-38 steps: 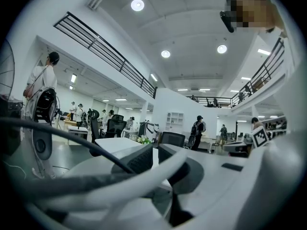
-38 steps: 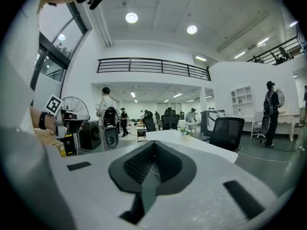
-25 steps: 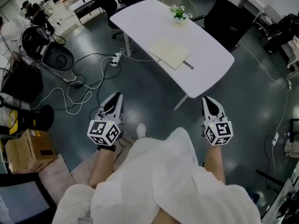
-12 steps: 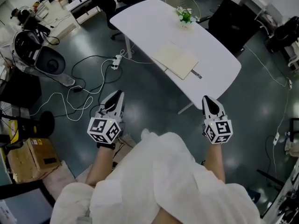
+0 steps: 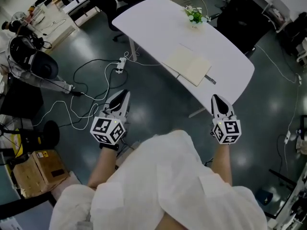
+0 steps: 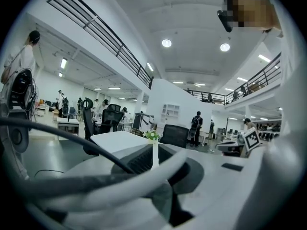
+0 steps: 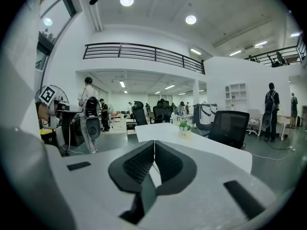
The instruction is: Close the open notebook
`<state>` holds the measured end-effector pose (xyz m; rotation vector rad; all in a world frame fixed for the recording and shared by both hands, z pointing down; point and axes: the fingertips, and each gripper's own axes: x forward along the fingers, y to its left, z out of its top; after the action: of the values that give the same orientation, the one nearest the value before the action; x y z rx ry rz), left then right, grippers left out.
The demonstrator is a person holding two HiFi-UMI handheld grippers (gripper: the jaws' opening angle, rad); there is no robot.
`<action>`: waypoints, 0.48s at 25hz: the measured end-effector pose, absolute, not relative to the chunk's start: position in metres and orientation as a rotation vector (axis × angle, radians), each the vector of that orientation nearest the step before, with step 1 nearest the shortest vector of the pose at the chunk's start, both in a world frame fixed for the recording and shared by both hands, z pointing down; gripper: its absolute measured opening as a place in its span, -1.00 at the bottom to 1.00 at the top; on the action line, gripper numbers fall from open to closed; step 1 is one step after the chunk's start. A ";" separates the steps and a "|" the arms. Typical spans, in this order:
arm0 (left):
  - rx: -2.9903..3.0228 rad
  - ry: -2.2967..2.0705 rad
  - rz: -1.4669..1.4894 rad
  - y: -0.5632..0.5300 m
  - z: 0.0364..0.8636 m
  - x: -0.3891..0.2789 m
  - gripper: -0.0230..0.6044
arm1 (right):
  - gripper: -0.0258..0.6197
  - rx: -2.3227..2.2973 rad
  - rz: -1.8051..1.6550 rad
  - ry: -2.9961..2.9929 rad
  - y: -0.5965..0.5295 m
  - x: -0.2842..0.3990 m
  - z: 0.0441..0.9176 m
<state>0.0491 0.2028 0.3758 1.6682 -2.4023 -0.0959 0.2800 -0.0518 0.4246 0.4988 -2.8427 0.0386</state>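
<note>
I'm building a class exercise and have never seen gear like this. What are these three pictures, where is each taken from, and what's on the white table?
No robot here: a person carries a two-jaw tool in each hand, the left hand-held gripper and the right hand-held gripper. One picture comes from a camera on the person's head, looking down; the other two from cameras riding on each tool, looking along its jaws. Both pairs of jaws are together, holding nothing. Ahead stands the white table, bearing an open notebook and a small plant. Neither tool is at the table yet.
</note>
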 end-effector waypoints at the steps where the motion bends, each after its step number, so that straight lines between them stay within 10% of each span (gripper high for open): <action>1: 1.669 -2.398 -0.096 0.199 0.378 0.041 -0.83 | -0.90 0.505 0.042 -2.838 -0.055 0.274 0.427; 12: 1.717 -2.304 -0.081 0.106 0.396 -0.019 -0.83 | -0.88 0.548 0.085 -2.804 -0.125 0.222 0.449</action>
<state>-0.0192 0.1063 0.3956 1.7169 -2.3043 -0.0806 0.2219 -0.1247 0.4487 0.5481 -2.8039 0.0846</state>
